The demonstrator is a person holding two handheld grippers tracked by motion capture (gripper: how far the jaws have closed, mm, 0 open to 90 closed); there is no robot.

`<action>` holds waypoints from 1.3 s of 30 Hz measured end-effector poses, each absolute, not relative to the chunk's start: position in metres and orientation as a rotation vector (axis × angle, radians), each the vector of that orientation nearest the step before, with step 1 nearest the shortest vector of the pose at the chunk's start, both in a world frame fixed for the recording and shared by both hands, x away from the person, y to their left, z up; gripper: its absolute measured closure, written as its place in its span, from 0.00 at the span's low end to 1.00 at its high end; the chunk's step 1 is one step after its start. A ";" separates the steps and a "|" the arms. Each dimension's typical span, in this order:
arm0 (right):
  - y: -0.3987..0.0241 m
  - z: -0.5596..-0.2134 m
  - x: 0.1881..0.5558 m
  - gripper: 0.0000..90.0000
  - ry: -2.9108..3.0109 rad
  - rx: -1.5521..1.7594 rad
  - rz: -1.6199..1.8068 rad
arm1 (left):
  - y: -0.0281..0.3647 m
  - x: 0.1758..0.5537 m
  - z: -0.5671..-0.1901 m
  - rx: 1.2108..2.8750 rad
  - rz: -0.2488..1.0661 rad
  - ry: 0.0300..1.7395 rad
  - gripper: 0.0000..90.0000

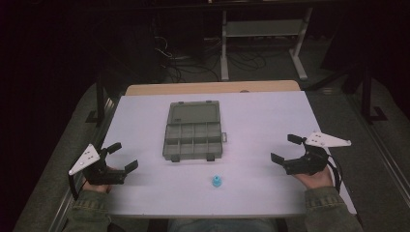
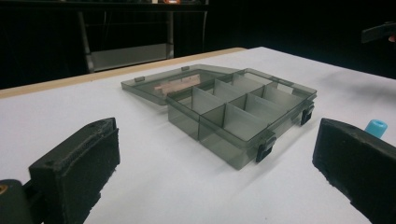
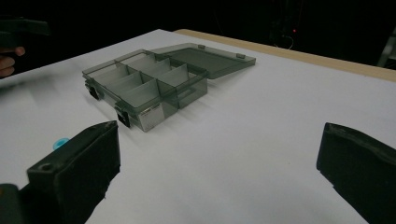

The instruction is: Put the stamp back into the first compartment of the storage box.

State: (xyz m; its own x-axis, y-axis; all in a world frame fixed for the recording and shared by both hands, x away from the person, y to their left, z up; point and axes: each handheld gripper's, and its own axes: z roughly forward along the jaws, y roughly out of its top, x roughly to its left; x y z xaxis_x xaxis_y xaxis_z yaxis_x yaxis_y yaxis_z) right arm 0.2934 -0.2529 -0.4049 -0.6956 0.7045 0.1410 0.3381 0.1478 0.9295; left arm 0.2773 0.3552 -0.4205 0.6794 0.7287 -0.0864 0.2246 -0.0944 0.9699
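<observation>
Nearest, at the table's point(image 1: 270, 111) front edge just right of centre, a small blue cap point(image 1: 216, 181) stands alone. It looks light, hard and smooth, likely to skid or pop out unless pinched squarely across its round sides. Level with it, the left gripper point(image 1: 121, 157) and right gripper point(image 1: 285, 149) wait well apart with jaws spread wide and nothing between them. Farther off, mid-table, the smoky compartment box point(image 1: 193, 137) lies with its lid point(image 1: 193, 112) folded flat behind it.
</observation>
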 end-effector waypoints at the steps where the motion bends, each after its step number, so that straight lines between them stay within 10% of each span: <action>1: -0.253 -0.405 0.294 0.00 2.107 1.004 1.562 | 0.355 0.277 -0.421 1.649 0.503 0.787 0.00; 39: -0.227 -0.392 0.290 0.00 2.227 0.942 1.512 | 0.355 0.278 -0.420 1.659 0.510 0.772 0.00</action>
